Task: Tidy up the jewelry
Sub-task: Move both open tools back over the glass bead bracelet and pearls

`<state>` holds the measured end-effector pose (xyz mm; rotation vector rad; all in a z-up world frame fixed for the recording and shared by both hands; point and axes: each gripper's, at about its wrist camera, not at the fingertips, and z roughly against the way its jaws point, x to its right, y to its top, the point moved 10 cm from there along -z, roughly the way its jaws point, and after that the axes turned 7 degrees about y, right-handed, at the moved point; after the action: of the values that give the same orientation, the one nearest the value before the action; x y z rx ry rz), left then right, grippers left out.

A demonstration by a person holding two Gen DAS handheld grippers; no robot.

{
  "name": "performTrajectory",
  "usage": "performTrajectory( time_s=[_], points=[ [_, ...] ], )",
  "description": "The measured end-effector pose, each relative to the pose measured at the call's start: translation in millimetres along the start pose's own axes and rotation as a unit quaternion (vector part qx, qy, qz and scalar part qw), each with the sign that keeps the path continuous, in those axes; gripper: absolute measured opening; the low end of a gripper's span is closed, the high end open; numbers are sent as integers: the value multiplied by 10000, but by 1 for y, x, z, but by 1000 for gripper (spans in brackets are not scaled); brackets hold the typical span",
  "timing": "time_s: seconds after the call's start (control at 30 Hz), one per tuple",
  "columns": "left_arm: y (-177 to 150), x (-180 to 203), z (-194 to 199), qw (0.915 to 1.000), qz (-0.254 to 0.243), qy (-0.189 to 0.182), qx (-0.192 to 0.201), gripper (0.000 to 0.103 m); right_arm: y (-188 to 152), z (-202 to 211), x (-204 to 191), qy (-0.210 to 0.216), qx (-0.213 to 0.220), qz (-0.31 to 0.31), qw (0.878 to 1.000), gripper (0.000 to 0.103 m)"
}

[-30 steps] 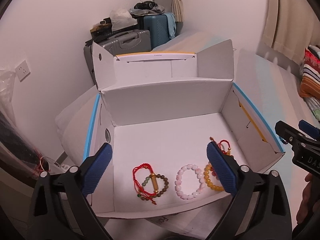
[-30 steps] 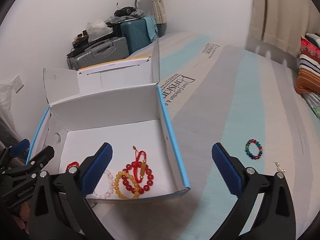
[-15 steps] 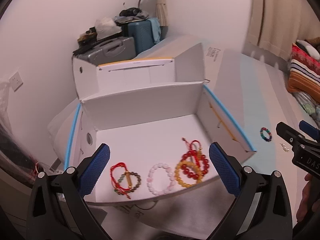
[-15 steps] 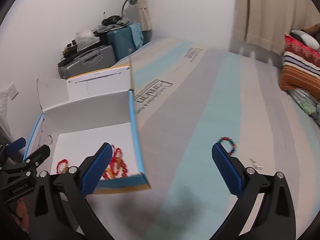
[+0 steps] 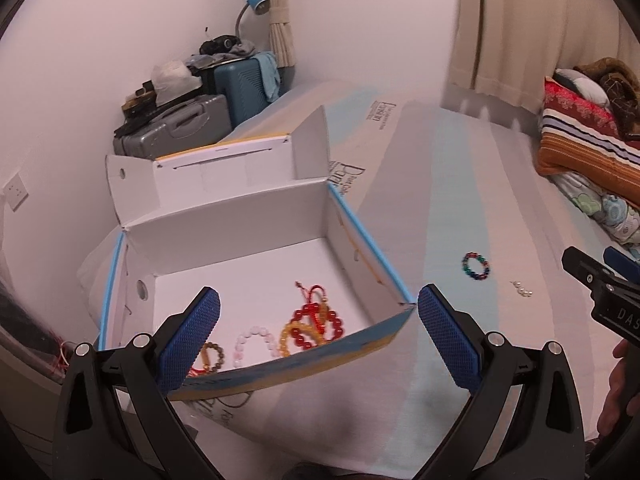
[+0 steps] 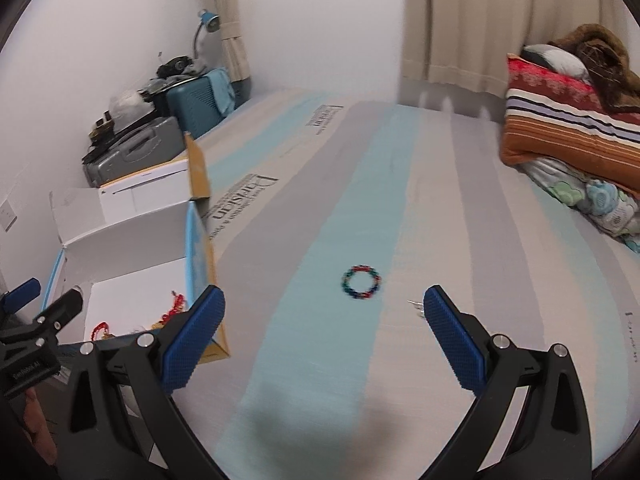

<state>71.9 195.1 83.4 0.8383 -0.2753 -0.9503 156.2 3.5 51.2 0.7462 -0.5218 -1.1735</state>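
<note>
both views have swung rightward over the last second, and that tells me where i am in the job: the white cardboard box (image 5: 256, 216), which filled the middle of the left wrist view a moment ago, now sits left of centre there, and in the right wrist view it has slid to the lower left edge. my right gripper (image 6: 320, 320) now looks down the striped mattress (image 6: 460, 220), jaws spread wide with nothing between them, and the multicolour bead bracelet (image 6: 361, 282) lies almost dead centre in that frame, just above the gap between the blue pads, where a second ago it was off at the right. my left gripper (image 5: 318, 332) is likewise wide open and empty, hovering at the near wall of the box. inside, along the lower part of the box floor, i see the red bead bracelet (image 5: 318, 320) overlapping an amber bead bracelet (image 5: 290, 340), the pale pink bead bracelet (image 5: 256, 342) beside them, and a brown-green one (image 5: 212, 356) half hidden behind my left pad. the small pearl piece (image 5: 522, 290) lies on the mattress to the right of the multicolour bracelet, near it but apart. i judge most pieces are already boxed, these two are left, and the right gripper is lining up on the multicolour bracelet. it lies flat on soft fabric, so i expect pinching one side of the ring will be fiddly.
</note>
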Motion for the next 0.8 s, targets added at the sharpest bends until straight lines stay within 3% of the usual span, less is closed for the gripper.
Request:
performTrajectory(
  time_s=[0.2,0.47,0.6,0.8],
  points=[
    [3,31,0,9998,-143,-138,26,97,-1,4,35,-167,-116,-143,9997,96],
    [4,107,-30,9975,-386,-580,-70,97,-17,-12,97,-296,-255,-693,9968,96],
    [0,145,-51,9955,-527,-769,-164,97,-28,-32,129,-184,-333,-1017,9941,96],
    [-6,195,-92,9925,-674,-963,-321,97,-43,-68,166,-440,-425,-977,9933,95]
  ],
)
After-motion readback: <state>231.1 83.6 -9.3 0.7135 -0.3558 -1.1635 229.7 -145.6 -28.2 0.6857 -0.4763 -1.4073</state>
